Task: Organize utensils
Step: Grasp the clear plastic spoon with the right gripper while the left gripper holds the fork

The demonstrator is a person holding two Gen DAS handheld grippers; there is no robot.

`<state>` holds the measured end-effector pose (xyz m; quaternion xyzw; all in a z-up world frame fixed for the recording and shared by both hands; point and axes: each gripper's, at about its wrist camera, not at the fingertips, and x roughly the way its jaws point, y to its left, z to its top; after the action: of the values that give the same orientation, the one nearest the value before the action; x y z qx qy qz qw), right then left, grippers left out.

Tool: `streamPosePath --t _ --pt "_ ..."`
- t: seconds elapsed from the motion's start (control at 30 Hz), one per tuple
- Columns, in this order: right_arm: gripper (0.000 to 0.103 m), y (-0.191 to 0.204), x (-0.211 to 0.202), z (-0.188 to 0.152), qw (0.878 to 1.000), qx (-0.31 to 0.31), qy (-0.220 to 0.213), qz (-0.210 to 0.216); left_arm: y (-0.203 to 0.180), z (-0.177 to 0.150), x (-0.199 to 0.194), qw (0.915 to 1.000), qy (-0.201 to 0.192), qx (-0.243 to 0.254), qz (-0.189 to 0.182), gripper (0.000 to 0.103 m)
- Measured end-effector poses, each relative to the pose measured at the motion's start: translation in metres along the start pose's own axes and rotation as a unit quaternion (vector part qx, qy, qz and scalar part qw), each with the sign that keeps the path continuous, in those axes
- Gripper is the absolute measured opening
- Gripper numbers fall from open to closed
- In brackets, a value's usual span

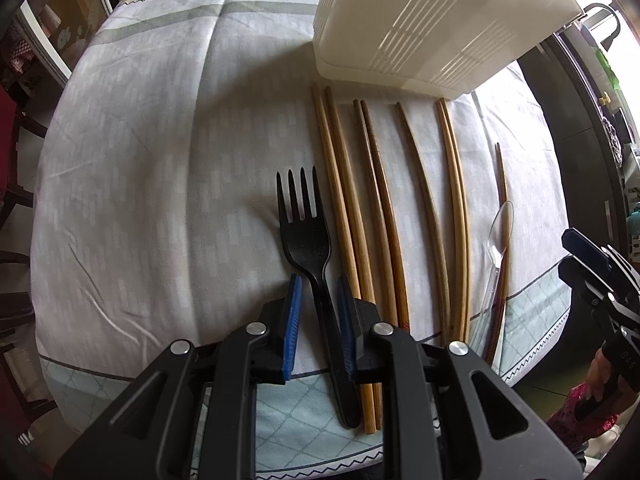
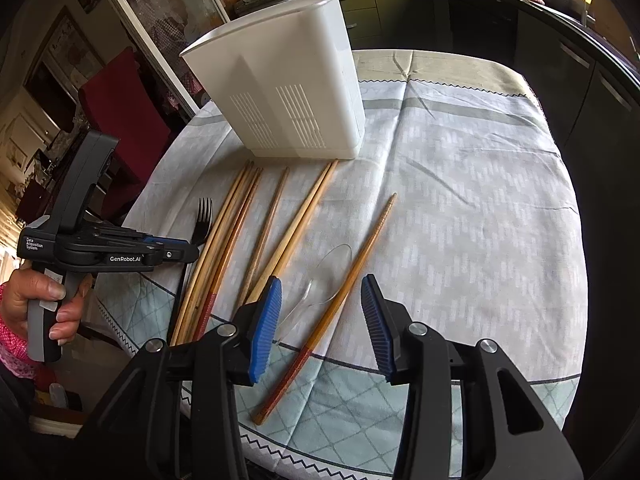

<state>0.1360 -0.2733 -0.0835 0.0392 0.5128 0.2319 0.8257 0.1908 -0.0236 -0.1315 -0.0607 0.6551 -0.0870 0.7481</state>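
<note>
- Left gripper (image 1: pixel 318 320) lowered over the black fork (image 1: pixel 308 240), blue pads part-open on either side of the handle, right pad close to it, left pad with a gap; nothing clamped yet.
- Fork lying flat on the tablecloth (image 1: pixel 160 160), tines toward 12 o'clock, handle toward 6 — lined up with the fingers, probably so a straight squeeze catches the narrow neck.
- Chopsticks (image 1: pixel 360 208) laid in a row at 3 o'clock of the fork, nearest pair just beside the handle; risk of pinching one along with it.
- White utensil holder (image 1: pixel 420 28) standing upright at 1 o'clock, beyond the chopstick tips; likely the destination.
- Right gripper (image 2: pixel 322 320) wide open, empty, poised above a clear plastic spoon (image 2: pixel 320 280) and a lone red-ended chopstick (image 2: pixel 340 300), seemingly waiting its turn.
</note>
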Motion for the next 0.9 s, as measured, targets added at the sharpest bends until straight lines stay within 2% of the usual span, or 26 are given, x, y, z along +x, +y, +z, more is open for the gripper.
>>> streamPosePath --t 0.07,0.2,0.3,0.37,0.7,0.9 --pt "0.040 0.001 0.003 0.001 1.000 0.002 0.009 0.007 0.002 0.002 0.000 1.0000 0.001 0.000 0.003 0.010" --pt "0.022 0.002 0.017 0.002 0.998 0.015 0.053 0.036 0.005 0.003 -0.002 0.9998 0.001 0.007 0.016 0.009" --pt "0.017 0.003 0.032 0.003 0.994 0.035 0.092 0.056 0.017 0.008 -0.006 0.9993 -0.006 0.009 0.036 0.010" --pt "0.017 0.005 0.042 0.003 0.990 0.047 0.115 0.059 0.023 0.008 -0.008 0.9991 -0.006 0.008 0.041 0.010" --pt "0.017 0.016 0.071 0.008 0.981 0.069 0.179 -0.015 0.031 -0.008 -0.013 0.9984 -0.016 0.030 0.046 0.010" --pt "0.021 0.032 0.084 0.014 0.980 0.046 0.181 -0.069 0.017 -0.016 -0.012 0.9976 -0.022 0.039 0.053 0.011"
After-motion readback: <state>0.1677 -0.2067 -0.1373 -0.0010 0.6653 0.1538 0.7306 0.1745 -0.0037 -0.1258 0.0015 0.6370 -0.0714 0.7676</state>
